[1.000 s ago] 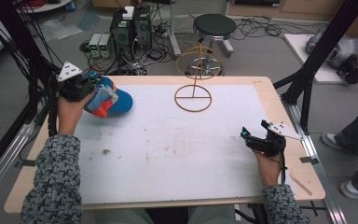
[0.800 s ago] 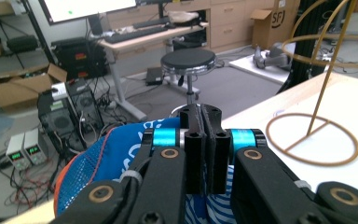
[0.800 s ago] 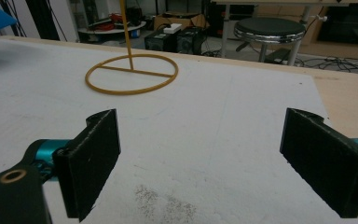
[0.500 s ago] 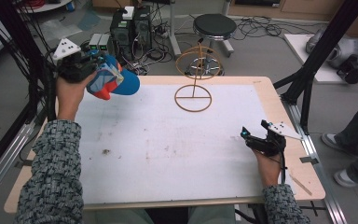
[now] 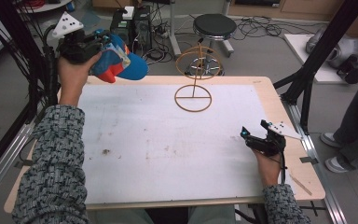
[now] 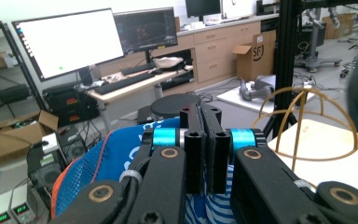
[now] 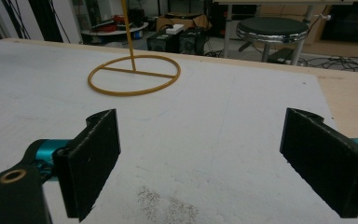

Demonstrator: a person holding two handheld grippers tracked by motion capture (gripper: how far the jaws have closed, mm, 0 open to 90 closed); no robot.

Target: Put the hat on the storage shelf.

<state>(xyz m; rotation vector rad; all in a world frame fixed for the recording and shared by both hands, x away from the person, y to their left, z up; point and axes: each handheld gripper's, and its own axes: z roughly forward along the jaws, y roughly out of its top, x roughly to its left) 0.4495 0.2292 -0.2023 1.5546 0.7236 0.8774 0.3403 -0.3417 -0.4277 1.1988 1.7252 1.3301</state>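
**Cap held high at the far-left corner, right tool idle and wide**

The left gripper (image 5: 89, 46) is raised above the table's far-left corner, its jaws pressed nearly together on the fabric of a blue cap (image 5: 121, 60). In the left gripper view the two black jaws stand upright and almost touching, with the cap's (image 6: 121, 158) blue cloth, mesh side and orange trim bunched below and to the left of them. White lettering shows on the blue cloth, but too little of it is visible to read.

The right gripper (image 5: 256, 136) sits low at the table's right side, near the edge, held in the person's hand. Its jaws are spread wide — in the right gripper view they stand far apart with only bare white table surface (image 7: 205, 140) between them, touching nothing.

The wire hat stand (image 5: 195, 77) rises at the far middle of the table (image 5: 168, 140): a ring base flat on the surface, a thin post, and a domed wire top. It stands well apart from both grippers. Between cap and stand lies open tabletop; the whole near half is bare apart from a few dark smudges.

Off the table, a cardboard box (image 6: 256, 56) in the left gripper view carries the letters "SF".
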